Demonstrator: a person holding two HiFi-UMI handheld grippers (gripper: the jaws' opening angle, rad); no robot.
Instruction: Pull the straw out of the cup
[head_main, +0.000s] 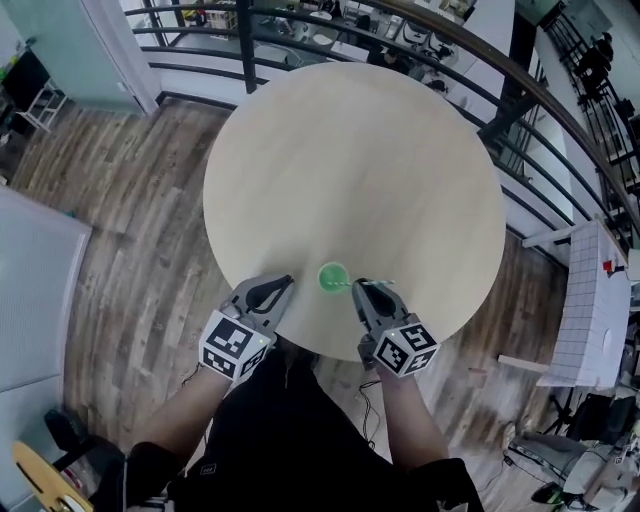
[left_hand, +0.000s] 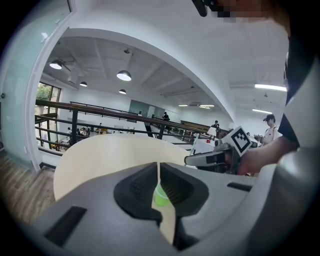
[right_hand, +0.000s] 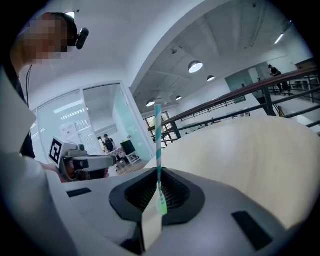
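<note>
Right gripper view: right gripper (right_hand: 158, 176) clamped shut on striped straw (right_hand: 158, 145), upright, lower end free; green cup (head_main: 333, 278) on table (head_main: 350, 170) btwn grippers, left gripper (left_hand: 158, 167) closed, empty; pull looks abt done, next: carry straw clear.

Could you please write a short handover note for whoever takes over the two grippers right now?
Left gripper: jaws shut and empty, just to the left of the green cup.
Right gripper: jaws shut on the striped straw, which stands upright in them.
Cup: upright on the round table, near the person's edge, between the two grippers.
Done: the straw looks clear of the cup; its lower end hangs free in the right gripper view.
Left: probably only to set the straw down on the table.
</note>
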